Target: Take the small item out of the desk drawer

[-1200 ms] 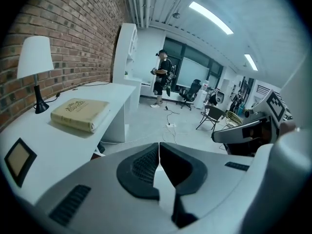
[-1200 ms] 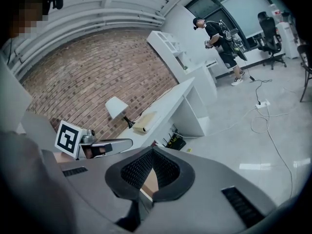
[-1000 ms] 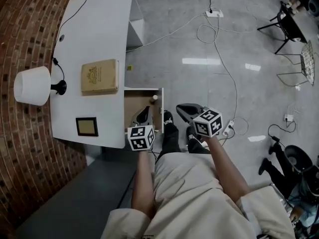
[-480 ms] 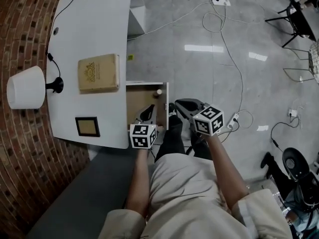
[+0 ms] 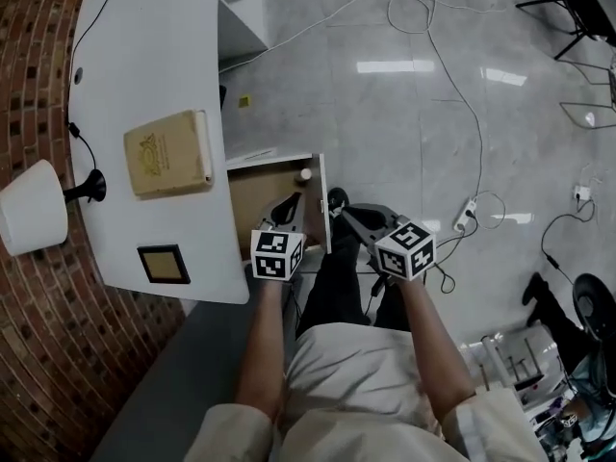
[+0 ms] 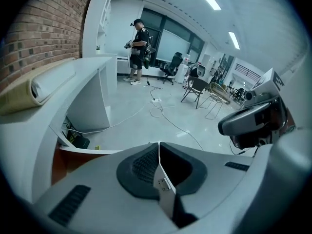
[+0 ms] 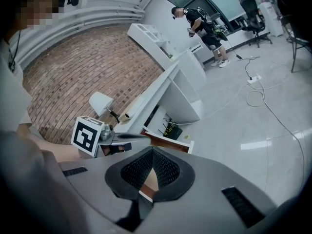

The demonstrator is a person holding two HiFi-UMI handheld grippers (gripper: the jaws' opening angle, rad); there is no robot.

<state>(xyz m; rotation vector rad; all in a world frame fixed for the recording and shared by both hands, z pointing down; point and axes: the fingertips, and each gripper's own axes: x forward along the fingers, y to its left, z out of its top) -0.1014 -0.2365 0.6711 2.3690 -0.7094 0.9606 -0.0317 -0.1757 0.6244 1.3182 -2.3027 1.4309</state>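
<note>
The left hand-held gripper [image 5: 286,208] sinks lower, its tip now over the near end of the open drawer [image 5: 252,186]. The right hand-held gripper [image 5: 339,216] sinks too and draws in, now just beside the drawer's front panel [image 5: 323,186].

The white desk [image 5: 144,65] lies just left of the left gripper [image 5: 286,206]; a tan book [image 5: 166,152] rests on it, ahead and left of that gripper. A dark picture frame [image 5: 162,264] sits nearer, back and left; a white lamp [image 5: 34,205] stands farthest left.
</note>
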